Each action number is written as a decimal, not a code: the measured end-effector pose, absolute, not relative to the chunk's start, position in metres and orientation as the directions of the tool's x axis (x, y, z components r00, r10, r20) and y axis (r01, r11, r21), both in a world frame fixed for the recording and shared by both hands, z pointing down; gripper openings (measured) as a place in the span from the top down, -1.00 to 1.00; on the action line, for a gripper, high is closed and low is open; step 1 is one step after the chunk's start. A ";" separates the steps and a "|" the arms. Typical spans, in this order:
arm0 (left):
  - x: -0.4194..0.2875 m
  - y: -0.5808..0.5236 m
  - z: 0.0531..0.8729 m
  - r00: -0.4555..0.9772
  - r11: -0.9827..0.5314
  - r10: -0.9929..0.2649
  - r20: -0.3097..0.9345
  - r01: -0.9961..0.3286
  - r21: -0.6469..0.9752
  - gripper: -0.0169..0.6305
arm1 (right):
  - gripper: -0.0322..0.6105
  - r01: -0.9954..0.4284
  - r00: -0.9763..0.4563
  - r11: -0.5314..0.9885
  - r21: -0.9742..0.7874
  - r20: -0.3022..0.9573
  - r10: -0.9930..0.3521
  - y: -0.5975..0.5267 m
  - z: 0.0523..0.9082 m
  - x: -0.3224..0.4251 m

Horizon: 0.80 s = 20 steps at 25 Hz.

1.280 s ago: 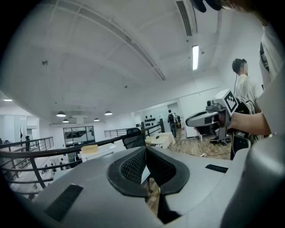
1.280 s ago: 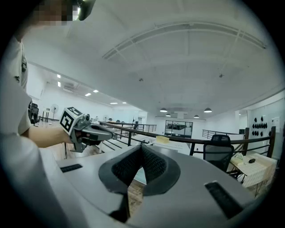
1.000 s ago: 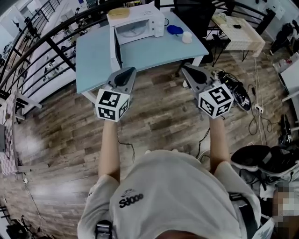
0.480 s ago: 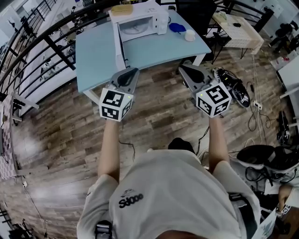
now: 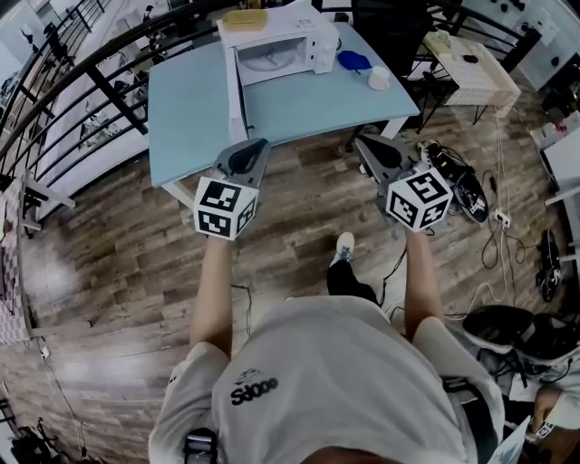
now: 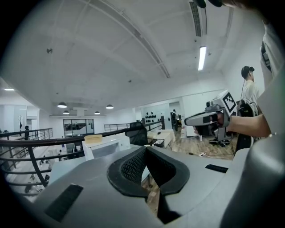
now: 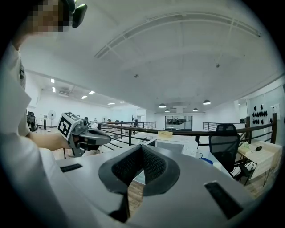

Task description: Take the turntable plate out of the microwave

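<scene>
A white microwave [image 5: 276,45] stands at the far side of a light blue table [image 5: 195,109], its door [image 5: 237,91] swung open toward me. Inside lies the pale round turntable plate [image 5: 269,61]. My left gripper [image 5: 249,149] is shut and empty, held over the wooden floor just short of the table's near edge. My right gripper [image 5: 370,148] is shut and empty too, level with the left, near the table's right leg. The microwave [image 6: 104,147] shows beyond the left jaws, and the microwave [image 7: 171,144] shows beyond the right jaws.
A blue dish [image 5: 353,60] and a white cup [image 5: 378,78] sit right of the microwave. A tan box [image 5: 245,17] rests on its top. A black railing [image 5: 82,68] runs behind the table. Shoes and cables [image 5: 458,172] lie on the floor at right, by a white side table [image 5: 476,72].
Both grippers have moved forward toward the table, and the table and microwave sit closer in the head view. A foot has stepped forward below. Both jaws stay shut.
</scene>
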<state>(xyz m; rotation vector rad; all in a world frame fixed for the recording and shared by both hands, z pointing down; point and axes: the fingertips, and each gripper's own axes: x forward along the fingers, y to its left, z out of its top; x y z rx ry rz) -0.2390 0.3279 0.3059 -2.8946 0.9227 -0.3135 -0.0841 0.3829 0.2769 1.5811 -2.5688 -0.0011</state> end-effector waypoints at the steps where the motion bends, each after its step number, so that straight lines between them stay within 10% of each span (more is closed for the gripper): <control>1: -0.235 0.318 0.308 0.786 -0.805 -0.594 0.172 -0.576 -0.145 0.89 | 0.88 -0.888 -0.450 0.457 0.055 0.103 -0.887 0.374 0.279 -0.077; 20: -0.055 0.113 0.297 0.650 -0.679 -0.724 0.230 -0.731 -0.069 0.89 | 0.88 -0.809 -0.586 0.587 0.009 0.058 -0.808 0.145 0.264 0.112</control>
